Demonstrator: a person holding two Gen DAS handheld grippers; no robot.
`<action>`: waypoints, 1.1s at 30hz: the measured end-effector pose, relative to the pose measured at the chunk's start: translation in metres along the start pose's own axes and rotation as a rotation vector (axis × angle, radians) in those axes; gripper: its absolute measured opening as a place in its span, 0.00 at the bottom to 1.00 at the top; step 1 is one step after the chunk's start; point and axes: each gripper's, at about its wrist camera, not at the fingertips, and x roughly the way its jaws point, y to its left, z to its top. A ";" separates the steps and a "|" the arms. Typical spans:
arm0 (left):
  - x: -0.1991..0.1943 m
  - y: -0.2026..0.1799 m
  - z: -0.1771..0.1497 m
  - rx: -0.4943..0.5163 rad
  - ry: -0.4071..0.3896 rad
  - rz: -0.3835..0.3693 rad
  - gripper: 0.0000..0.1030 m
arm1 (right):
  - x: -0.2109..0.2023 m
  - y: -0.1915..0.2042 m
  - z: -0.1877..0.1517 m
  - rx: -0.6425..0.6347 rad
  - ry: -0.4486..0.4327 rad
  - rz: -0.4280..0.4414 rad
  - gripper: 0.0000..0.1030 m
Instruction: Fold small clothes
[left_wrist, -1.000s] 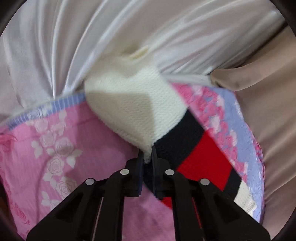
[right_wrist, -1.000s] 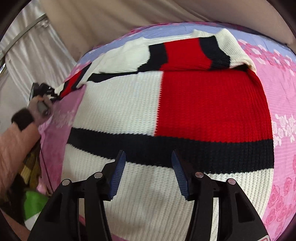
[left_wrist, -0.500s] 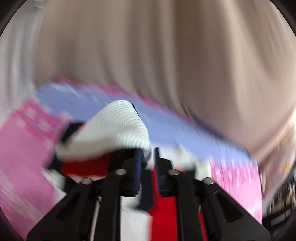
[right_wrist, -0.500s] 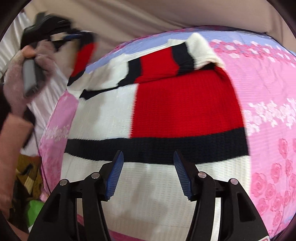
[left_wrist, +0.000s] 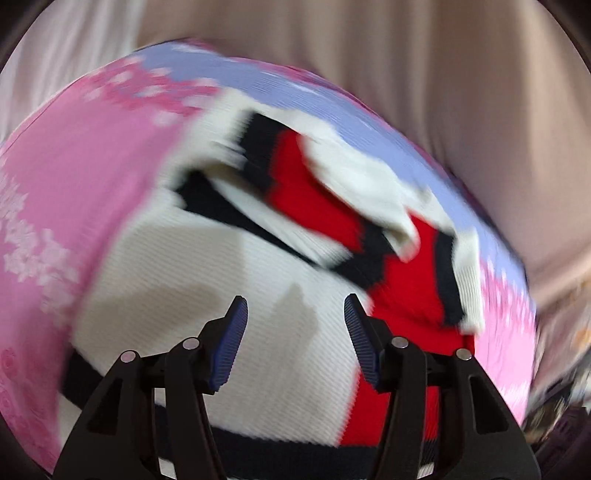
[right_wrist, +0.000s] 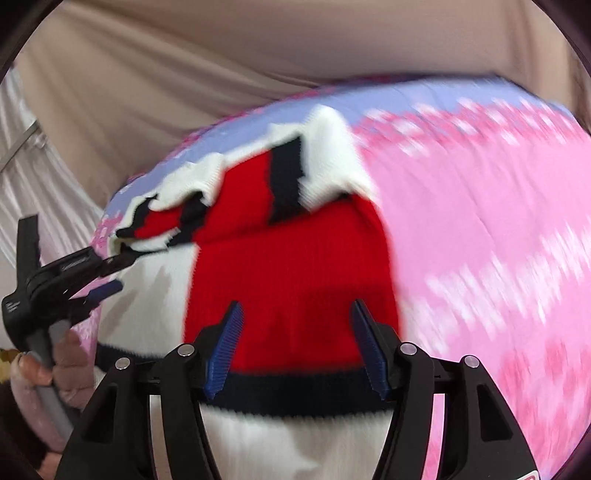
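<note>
Starting at my left: the left gripper (left_wrist: 293, 314) has its jaws opening, blue pads spread, nothing pinched between them, only white knit lying below the gap. In the right wrist view I can see that same gripper side-on at the left edge, held in a hand (right_wrist: 55, 354), its tips close to the crumpled sleeve.

Middle of the scene: the sweater (left_wrist: 258, 295), a knit in white, red and black blocks, lies spread on the pink floral bedspread (left_wrist: 74, 184). Its left sleeve (left_wrist: 332, 206) sits folded inward across the chest, rumpled, the white cuff bunched. The other sleeve (right_wrist: 295, 173) lies folded over the top right of the red panel.

Over to my right: the right gripper (right_wrist: 293, 325) hovers above the red block, jaws opening too, empty, with the black stripe just below the pads.

Risks, as I judge them: both views are smeared, so I'm moving quickly. That loose sleeve could slide off the body if a finger brushes it. The bunched cuff may lock a lump into the next fold. And grabbing the hem too deep could pinch the bedspread along with the knit, dragging everything askew.
</note>
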 end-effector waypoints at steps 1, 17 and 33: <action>-0.001 0.015 0.012 -0.046 -0.005 0.002 0.51 | 0.010 0.014 0.012 -0.046 -0.008 0.001 0.60; 0.057 0.095 0.094 -0.330 0.085 -0.068 0.38 | 0.155 0.136 0.120 -0.360 0.011 -0.093 0.04; 0.057 0.077 0.088 -0.245 0.067 -0.030 0.47 | 0.098 -0.049 0.093 0.395 -0.043 0.136 0.70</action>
